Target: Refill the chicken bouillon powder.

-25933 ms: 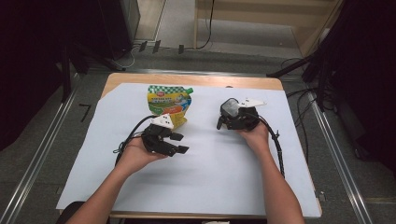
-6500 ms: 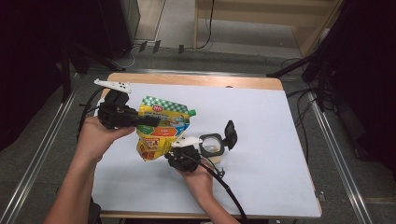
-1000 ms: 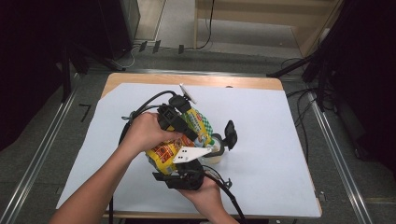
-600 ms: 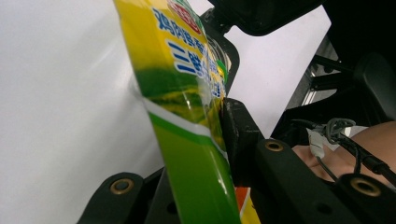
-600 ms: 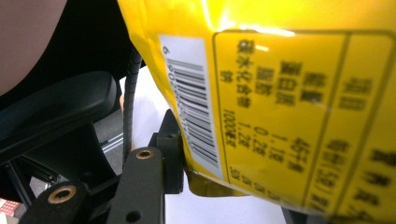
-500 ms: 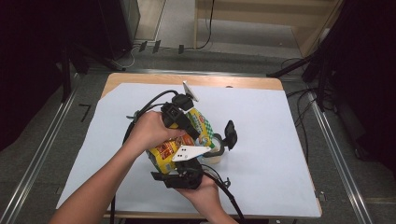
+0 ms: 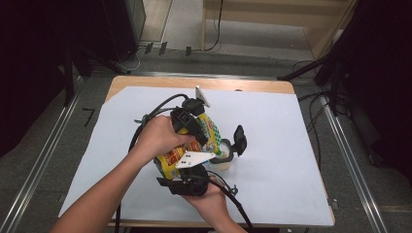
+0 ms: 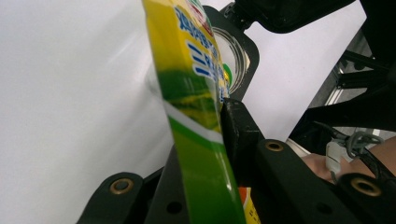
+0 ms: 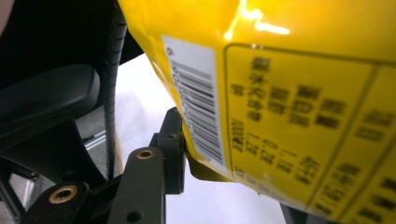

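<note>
Both grippers held the yellow-green refill pouch [image 7: 194,145] tilted over the open jar [image 7: 224,156] on the white sheet: left gripper [image 8: 219,154] pinching its top, right gripper [image 9: 224,177] clamping its base; emptying looked unfinished

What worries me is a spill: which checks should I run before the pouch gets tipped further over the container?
1. Left tongs clamped on the pouch: ok, its edge is pinched between the jaws.
2. Right tongs firm on the pouch's bottom: cannot tell. One pad touches it and the other is hidden. The jaws have just been closing, with the pouch between them.
3. Lid flipped open: ok.
4. Container upright on the white sheet: ok.
5. Pouch's far end at the container's mouth: ok, as seen in the left gripper view.
6. Pouch already opened: cannot tell.
</note>
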`<state>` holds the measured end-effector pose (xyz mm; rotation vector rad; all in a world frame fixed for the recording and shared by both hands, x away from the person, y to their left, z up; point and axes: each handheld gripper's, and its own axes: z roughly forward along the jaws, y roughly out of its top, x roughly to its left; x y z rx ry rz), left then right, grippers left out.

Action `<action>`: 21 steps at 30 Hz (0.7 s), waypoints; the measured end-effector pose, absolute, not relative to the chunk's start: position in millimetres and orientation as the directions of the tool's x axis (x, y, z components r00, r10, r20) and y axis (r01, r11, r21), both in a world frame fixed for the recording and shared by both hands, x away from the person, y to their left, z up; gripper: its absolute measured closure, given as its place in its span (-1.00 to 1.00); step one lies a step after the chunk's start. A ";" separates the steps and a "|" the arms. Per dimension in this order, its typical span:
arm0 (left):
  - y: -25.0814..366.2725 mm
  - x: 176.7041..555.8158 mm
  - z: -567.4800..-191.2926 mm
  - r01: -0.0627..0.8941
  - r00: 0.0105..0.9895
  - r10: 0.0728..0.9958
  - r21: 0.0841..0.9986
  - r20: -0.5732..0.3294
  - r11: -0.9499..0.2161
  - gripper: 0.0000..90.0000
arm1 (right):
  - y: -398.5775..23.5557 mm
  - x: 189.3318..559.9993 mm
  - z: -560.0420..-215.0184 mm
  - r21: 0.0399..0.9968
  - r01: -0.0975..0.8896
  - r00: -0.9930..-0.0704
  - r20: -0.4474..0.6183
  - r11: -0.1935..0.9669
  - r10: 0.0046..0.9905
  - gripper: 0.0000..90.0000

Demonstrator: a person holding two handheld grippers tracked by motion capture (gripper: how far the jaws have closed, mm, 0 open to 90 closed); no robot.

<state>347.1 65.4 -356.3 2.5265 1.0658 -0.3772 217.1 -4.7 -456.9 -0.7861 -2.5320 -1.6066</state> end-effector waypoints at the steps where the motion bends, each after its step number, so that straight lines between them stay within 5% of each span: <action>1: 65.2 347.1 -355.9 0.729 0.677 0.629 0.232 -0.380 -0.644 0.91 | -4.8 217.0 -456.6 0.836 0.434 -0.871 0.294 0.336 0.395 0.43; 21: 57.8 357.0 -348.0 0.718 0.684 0.614 0.212 -0.395 -0.663 0.78 | -5.3 221.0 -449.6 0.843 0.455 -0.870 0.351 0.288 0.346 0.47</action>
